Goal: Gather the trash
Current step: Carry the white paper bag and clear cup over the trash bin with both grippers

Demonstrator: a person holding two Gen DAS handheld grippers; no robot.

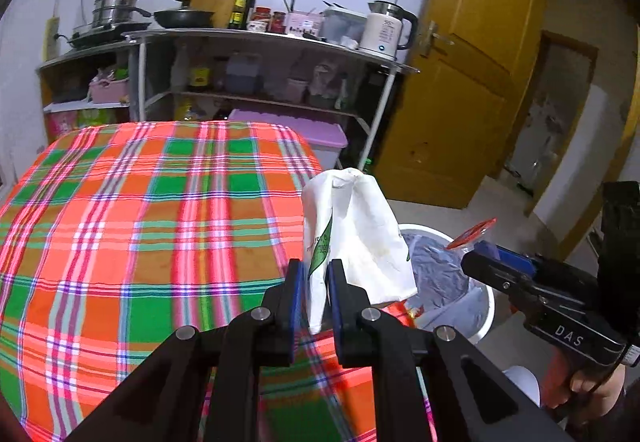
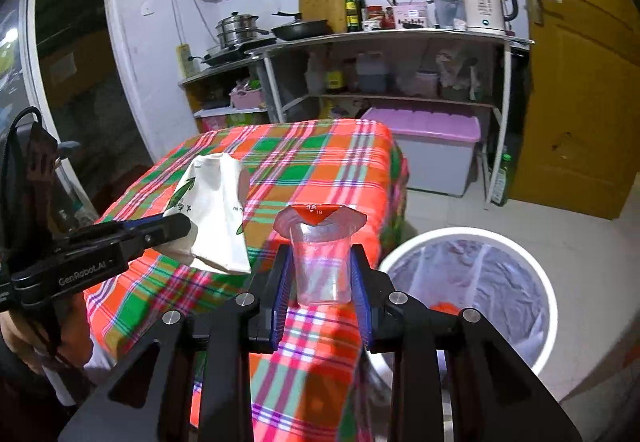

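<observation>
My left gripper [image 1: 316,272] is shut on a white paper bag [image 1: 356,238] with green print, held up over the table's right edge. From the right wrist view the same paper bag [image 2: 218,214] hangs from the left gripper [image 2: 176,230]. My right gripper [image 2: 320,262] is shut on a clear plastic cup [image 2: 320,262] with a red peel-back lid, upright between the blue pads. From the left wrist view that cup's lid [image 1: 472,233] shows at the right gripper [image 1: 476,256], above the white trash bin [image 1: 486,316]. The trash bin [image 2: 520,242], lined with a grey bag, stands on the floor beside the table.
A table under an orange, green and pink plaid cloth [image 1: 140,222] fills the foreground. Behind it stands a metal shelf [image 1: 260,38] with pots, bottles and a kettle [image 1: 386,28], and a purple-lidded box [image 1: 316,138] below. A yellow door [image 1: 460,82] is at the right.
</observation>
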